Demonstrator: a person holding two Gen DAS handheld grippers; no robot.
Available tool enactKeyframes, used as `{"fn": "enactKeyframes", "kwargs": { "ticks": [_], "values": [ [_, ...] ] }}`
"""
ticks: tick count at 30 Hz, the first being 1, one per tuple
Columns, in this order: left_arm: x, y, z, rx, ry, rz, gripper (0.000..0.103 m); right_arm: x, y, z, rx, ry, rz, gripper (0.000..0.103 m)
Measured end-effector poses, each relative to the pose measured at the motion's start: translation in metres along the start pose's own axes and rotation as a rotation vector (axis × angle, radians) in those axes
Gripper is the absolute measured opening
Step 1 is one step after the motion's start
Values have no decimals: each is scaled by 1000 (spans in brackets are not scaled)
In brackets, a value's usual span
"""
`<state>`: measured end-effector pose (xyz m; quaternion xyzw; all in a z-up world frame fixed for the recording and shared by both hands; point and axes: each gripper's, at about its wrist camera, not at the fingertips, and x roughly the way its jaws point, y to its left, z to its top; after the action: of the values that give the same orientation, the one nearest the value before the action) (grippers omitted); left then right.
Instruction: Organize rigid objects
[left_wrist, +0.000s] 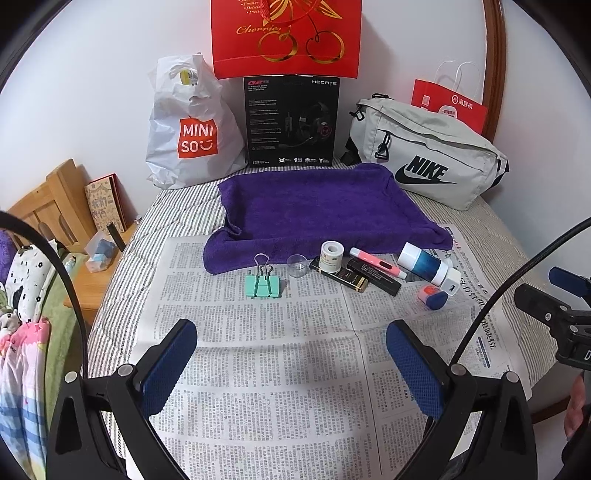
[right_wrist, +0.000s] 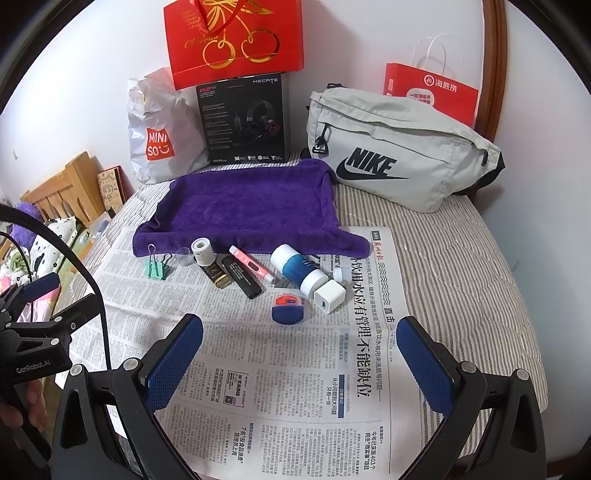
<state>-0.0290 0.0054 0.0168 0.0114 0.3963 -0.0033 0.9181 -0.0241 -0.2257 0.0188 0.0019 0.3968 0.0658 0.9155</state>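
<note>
Both grippers hover above a sheet of newspaper (left_wrist: 277, 369) spread on a striped bed cover, and neither grasps anything: the left gripper (left_wrist: 291, 356) has its blue-padded fingers spread wide apart, and the right gripper (right_wrist: 300, 354) is likewise released, with bare newsprint showing between its fingers. The small rigid objects lie in a loose row across the far part of the paper, just in front of a purple towel (left_wrist: 314, 206) that is laid flat behind them. From left to right there is a mint-green binder clip (left_wrist: 263, 283), a clear plastic cap (left_wrist: 297, 265), a white roll of tape (left_wrist: 331, 255) resting against a black-and-gold lighter (left_wrist: 347, 278), a long black stick (left_wrist: 375, 276), a pink-and-white pen (left_wrist: 376, 263), and a blue-and-white bottle (left_wrist: 428, 264) lying on its side. A white charger cube (right_wrist: 330, 296) touches the bottle's near end, and a blue-and-orange eraser-like piece (right_wrist: 288, 309) sits nearest the right gripper. Behind the towel, against the wall, stand a white shopping bag (left_wrist: 184, 129), a black headset box (left_wrist: 291, 122) and a grey waist bag (left_wrist: 428, 155).
</note>
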Motion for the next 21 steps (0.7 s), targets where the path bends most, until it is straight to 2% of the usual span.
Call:
{"fn": "enactKeyframes", "kwargs": {
  "ticks": [17, 21],
  "values": [
    [14, 1, 3, 11, 18, 1, 103, 6, -4, 3, -8, 2, -1, 103],
    [25, 11, 1, -26, 39, -32, 103, 13, -9, 0, 0, 9, 1, 103]
  ]
}}
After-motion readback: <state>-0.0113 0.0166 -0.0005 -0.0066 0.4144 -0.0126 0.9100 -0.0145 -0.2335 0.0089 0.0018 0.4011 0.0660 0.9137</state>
